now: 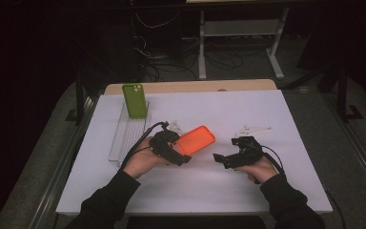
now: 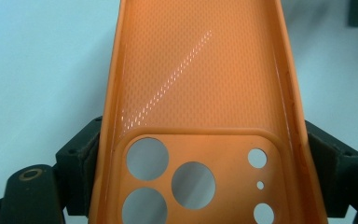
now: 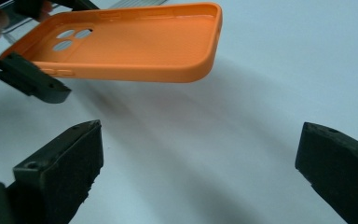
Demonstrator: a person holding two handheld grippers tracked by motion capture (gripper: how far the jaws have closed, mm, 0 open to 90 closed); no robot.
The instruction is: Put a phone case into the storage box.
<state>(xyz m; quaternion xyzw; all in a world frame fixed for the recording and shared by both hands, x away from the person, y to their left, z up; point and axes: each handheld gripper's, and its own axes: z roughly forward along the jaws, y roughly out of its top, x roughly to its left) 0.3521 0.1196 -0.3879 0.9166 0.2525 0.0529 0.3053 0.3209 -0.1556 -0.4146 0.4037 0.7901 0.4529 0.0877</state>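
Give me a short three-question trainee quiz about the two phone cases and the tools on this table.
1. True or false: the left tool is shut on the orange phone case.
2. Which end of that case sits between its pads? A camera-cutout end; B plain end.
3. What colour is the case leaning on the clear rack?

Key: 1 true. 2 A. 3 green; meanwhile the right tool stands open, facing the orange case.

Phone case (image 1: 196,139) between both grippers
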